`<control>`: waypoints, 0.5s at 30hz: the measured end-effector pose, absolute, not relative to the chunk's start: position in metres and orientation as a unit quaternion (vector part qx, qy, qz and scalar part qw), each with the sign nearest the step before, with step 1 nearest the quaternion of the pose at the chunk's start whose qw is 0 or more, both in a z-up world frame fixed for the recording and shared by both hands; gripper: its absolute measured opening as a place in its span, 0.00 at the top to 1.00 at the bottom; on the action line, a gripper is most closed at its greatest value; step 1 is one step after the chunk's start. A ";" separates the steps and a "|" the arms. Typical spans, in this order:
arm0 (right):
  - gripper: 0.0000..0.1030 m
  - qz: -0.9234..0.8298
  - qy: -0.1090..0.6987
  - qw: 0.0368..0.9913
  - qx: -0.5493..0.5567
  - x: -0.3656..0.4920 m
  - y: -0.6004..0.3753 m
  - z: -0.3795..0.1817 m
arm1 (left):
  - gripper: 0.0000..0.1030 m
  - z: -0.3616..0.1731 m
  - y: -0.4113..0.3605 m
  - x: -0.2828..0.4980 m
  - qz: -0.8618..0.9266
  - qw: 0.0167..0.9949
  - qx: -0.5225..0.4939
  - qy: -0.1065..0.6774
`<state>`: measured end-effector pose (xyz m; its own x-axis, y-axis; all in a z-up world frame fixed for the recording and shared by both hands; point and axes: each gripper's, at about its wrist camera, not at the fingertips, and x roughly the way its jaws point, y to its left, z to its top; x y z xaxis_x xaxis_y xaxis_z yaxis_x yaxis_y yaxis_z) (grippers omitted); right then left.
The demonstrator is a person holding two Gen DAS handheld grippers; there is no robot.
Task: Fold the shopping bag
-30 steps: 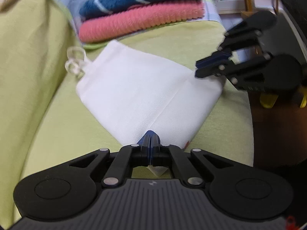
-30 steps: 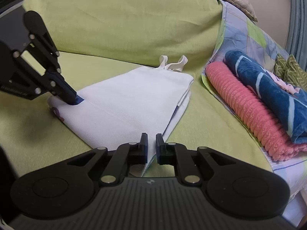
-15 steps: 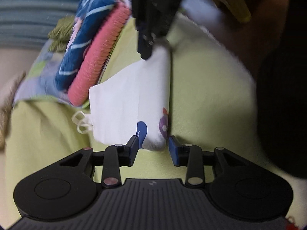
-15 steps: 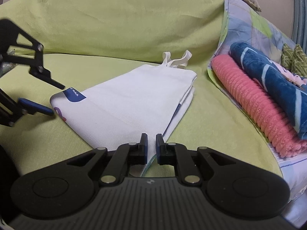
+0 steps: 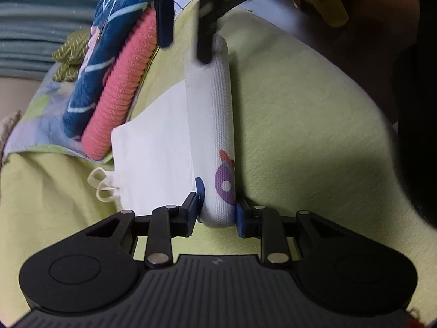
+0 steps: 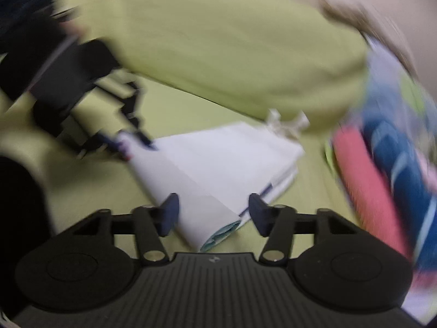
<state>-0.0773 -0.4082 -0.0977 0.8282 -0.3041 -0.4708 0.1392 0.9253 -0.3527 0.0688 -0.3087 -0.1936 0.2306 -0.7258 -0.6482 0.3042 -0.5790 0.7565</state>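
The white shopping bag (image 5: pixel 161 147) lies folded on the green sofa seat (image 5: pixel 300 136), with its right edge rolled up into a raised fold that shows a purple and orange print. My left gripper (image 5: pixel 217 213) has closed partway on the near end of that fold, and both pads touch it. My right gripper (image 5: pixel 184 41) is open at the far end, one finger resting on the roll. In the blurred right wrist view, the right gripper (image 6: pixel 213 216) straddles the bag (image 6: pixel 232 158) with wide fingers, and the left gripper (image 6: pixel 131 142) holds the raised corner.
The bag's pale handles (image 5: pixel 102 188) stick out on its left side. A rolled pink towel (image 5: pixel 120 95) and a blue patterned towel (image 5: pixel 109 54) lie on a checked cloth just beyond the bag. The green sofa back (image 6: pixel 218 41) rises behind.
The left gripper let go of the bag's corner, turned, and has narrowed around the rolled fold. The right gripper has opened wide and is moving fast, which blurs its view.
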 end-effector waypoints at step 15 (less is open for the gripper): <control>0.67 -0.042 0.298 0.903 -0.306 -0.060 -0.413 -0.142 | 0.70 -0.173 -0.328 0.086 -0.645 0.427 0.627 -0.087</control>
<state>-0.0602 -0.4135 -0.1416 0.8187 -0.2588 -0.5127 -0.1065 0.8089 -0.5783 0.0858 -0.3279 -0.1729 0.1515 -0.6601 -0.7357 0.4414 -0.6208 0.6479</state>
